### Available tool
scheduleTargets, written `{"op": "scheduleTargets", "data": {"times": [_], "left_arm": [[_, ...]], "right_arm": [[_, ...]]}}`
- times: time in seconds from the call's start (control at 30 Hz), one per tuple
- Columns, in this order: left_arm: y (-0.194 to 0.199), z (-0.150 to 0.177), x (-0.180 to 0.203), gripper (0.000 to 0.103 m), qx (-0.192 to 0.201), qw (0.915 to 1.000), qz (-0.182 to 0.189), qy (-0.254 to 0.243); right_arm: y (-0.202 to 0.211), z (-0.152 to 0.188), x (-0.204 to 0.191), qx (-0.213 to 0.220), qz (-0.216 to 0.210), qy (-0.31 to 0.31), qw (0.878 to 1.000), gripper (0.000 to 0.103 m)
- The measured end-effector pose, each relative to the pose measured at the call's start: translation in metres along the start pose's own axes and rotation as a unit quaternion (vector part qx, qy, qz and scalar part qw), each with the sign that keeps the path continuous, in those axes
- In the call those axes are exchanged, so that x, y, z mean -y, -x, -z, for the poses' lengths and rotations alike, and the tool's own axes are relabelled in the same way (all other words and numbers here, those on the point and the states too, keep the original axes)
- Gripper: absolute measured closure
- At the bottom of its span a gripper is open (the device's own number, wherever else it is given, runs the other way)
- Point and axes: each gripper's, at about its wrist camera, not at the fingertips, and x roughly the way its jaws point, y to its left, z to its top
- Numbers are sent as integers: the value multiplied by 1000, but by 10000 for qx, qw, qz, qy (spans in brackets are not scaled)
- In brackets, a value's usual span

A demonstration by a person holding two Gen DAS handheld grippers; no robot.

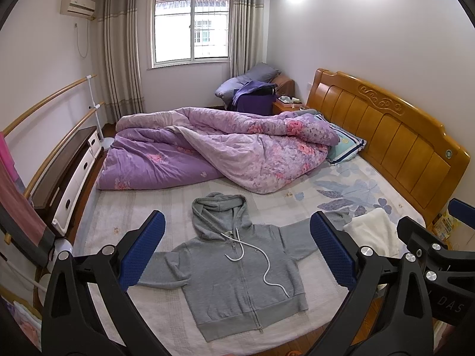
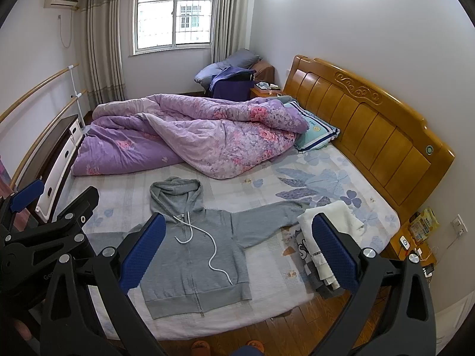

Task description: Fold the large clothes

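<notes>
A grey zip hoodie (image 1: 234, 270) lies flat, front up, on the near part of the bed (image 1: 124, 213), sleeves spread, hood toward the quilt, a white drawstring across its chest. It also shows in the right wrist view (image 2: 193, 258). My left gripper (image 1: 237, 252) is open and empty, held above the hoodie. My right gripper (image 2: 240, 255) is open and empty, held above the hoodie's right side; it also shows at the right edge of the left wrist view (image 1: 430, 237). The left gripper shows at the left of the right wrist view (image 2: 50, 213).
A purple floral quilt (image 1: 207, 151) is bunched on the far half of the bed. A stack of folded clothes (image 2: 323, 237) lies by the hoodie's right sleeve. A wooden headboard (image 1: 386, 130) is on the right, a cabinet (image 1: 71, 172) on the left, wooden floor (image 2: 297, 332) in front.
</notes>
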Motion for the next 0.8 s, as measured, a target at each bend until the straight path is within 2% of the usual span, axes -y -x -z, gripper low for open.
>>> {"op": "scheduleTargets", "data": {"times": [0.2,0.3,0.43,0.67,0.8], "left_arm": [[-19,4,1,5,-181,9998,72,4],[-39,7,0,5,-399,9991,112,82],[-69,6,-2,5,-628,9979,-58,150],[-140,-3,-24,5,-1159,9910,-484,471],[-188,5,-54,5,-1152,9899,-704,434]], "right_arm": [[-22,0,-5,-244,-17,140,9996,8],[-40,-1,-6,-388,-62,198,9990,8],[-70,-5,-13,-604,-217,369,9973,8],[-154,-28,-25,-1007,-732,673,9899,8],[-210,-38,-49,-1156,-1012,895,9841,8]]}}
